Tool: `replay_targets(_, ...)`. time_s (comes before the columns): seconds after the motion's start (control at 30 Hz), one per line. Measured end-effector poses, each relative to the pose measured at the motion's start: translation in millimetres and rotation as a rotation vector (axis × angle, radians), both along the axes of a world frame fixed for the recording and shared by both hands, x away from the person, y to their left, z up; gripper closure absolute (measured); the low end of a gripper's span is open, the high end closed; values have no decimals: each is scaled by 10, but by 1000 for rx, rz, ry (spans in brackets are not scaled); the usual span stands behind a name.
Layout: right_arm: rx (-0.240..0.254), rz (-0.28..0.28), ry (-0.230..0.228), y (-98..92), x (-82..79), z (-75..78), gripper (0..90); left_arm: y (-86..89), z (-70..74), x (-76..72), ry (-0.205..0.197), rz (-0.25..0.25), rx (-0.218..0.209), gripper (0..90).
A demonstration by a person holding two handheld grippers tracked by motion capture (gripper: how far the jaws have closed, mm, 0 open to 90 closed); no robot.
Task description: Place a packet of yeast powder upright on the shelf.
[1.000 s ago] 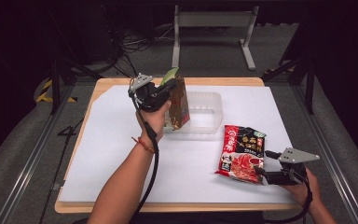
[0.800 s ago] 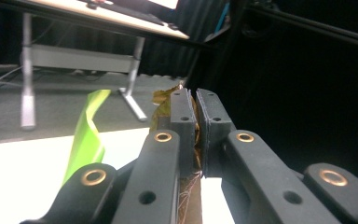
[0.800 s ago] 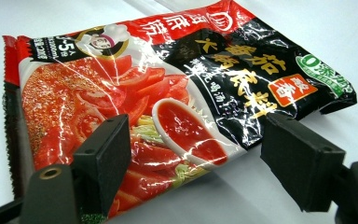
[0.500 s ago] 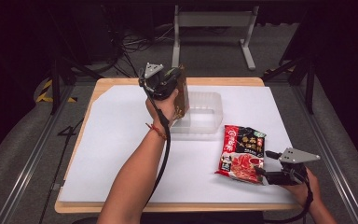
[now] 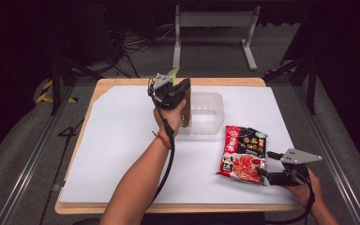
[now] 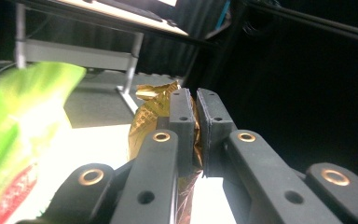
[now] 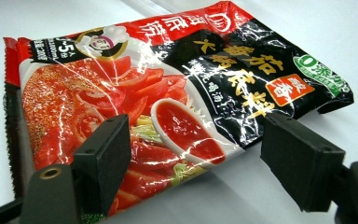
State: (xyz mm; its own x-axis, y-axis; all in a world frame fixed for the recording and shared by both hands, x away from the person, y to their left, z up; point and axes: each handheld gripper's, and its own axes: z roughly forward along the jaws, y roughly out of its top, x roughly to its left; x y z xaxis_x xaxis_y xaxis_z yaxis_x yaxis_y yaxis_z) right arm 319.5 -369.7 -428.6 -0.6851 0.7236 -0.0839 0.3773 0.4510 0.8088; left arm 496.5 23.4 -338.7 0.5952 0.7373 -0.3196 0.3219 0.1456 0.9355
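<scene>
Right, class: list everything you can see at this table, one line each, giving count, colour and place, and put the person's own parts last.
Gold-brown foil snack bag: one, gold with a green top, clamped in the left gripper above the tub's near-left edge.
Clear plastic rectangular tub: one, translucent, at the back middle of the table.
Red and black glossy soup-base packet: one, lying flat at the right, just ahead of the right gripper.
White paper sheet: one, covering the tabletop.
Wooden table: one, light brown, edge showing round the sheet.
Left gripper: one, black, shut on the snack bag.
Right gripper: one, black, jaws open, low at the packet's near edge.
Forearms: two, entering from the bottom.
</scene>
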Motion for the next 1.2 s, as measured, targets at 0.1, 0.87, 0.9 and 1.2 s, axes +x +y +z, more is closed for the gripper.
replay_targets(0.1, -1, 1, -1, 4, -4, 3, 247, 28, -51, -50, -8, -30, 23, 853)
replay_targets(0.87, -6, -1, -1, 6, 1, 7, 248, 201, -146, -200, -82, -170, 47, 853)
replay_targets(0.9, -7, 2, -2, 9, -1, 5, 248, 198, -156, -191, -79, -175, 43, 853)
replay_targets(1.2, -9, 4, 6, 9, 3, -9, 249, 126, -202, -242, -81, -230, 92, 856)
